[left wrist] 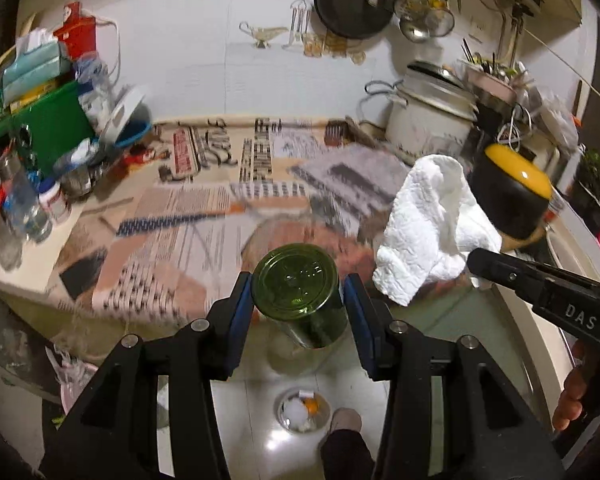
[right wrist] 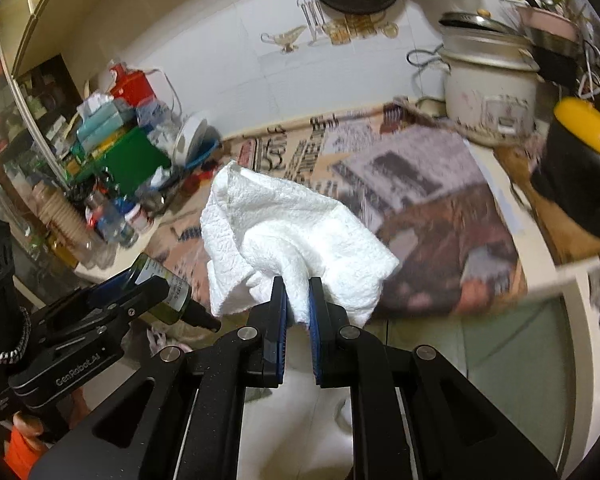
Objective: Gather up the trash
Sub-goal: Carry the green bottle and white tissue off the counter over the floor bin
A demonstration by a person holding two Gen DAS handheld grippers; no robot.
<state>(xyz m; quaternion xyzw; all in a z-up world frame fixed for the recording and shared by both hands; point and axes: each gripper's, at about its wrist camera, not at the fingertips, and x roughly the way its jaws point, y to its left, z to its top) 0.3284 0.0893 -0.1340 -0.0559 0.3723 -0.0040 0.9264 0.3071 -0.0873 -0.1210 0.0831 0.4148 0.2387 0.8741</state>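
Observation:
My left gripper [left wrist: 299, 292] is shut on a green glass bottle [left wrist: 300, 292], seen bottom-first, held out past the counter's front edge above the floor. The bottle [right wrist: 162, 286] and left gripper [right wrist: 112, 308] also show at the lower left of the right wrist view. My right gripper [right wrist: 298, 296] is shut on a crumpled white paper towel [right wrist: 288, 236], held in the air near the counter edge. The towel [left wrist: 424, 220] and the right gripper's finger [left wrist: 540, 284] show at the right of the left wrist view. A small bin [left wrist: 302, 410] with trash in it stands on the floor below.
The counter is covered with newspaper [left wrist: 220, 200]. A rice cooker [left wrist: 428, 116] and a black and yellow pot [left wrist: 512, 196] stand at the right. Boxes, bottles and clutter [left wrist: 40, 120] crowd the left end. Pans and ladles [left wrist: 352, 0] hang on the wall.

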